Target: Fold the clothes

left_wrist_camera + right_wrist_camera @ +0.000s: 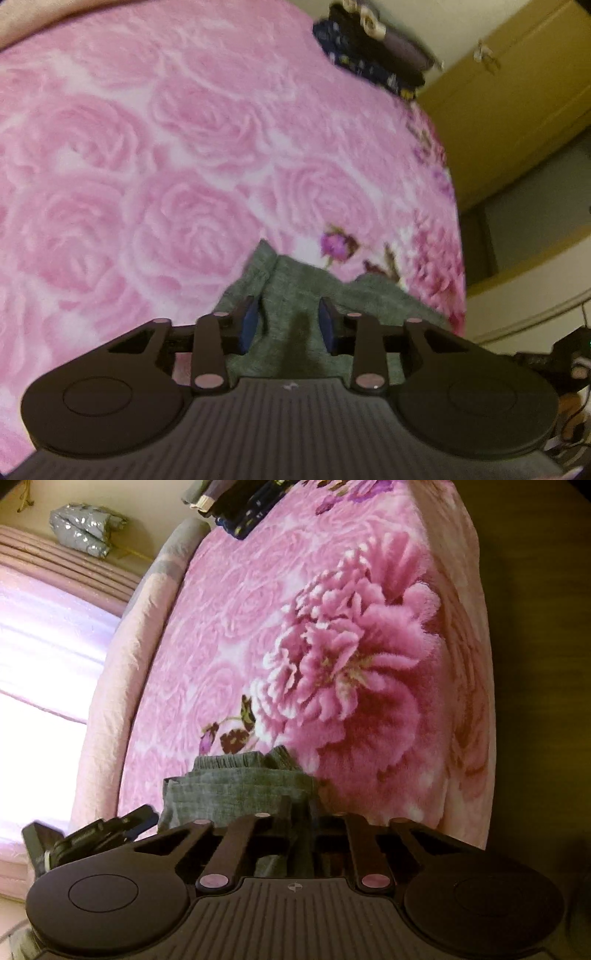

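A grey garment (295, 288) lies bunched at the near edge of a bed covered by a pink rose blanket (184, 147). My left gripper (289, 325) has its blue pads (251, 325) on either side of a gathered fold of the grey cloth, which fills the gap between them. In the right wrist view the same garment (236, 790) shows as stacked folds with an elastic waistband on top. My right gripper (304, 823) has its fingers close together, pinching the garment's right end, and cloth hangs down between them. A black device (92, 838) at the garment's left end looks like the other gripper.
A pile of dark folded clothes (369, 48) sits at the bed's far corner, also seen as dark clothes (243, 502) in the right wrist view. A yellow wardrobe (517, 74) stands beyond the bed's edge (452, 221). A bright curtained window (37, 664) is on the far side.
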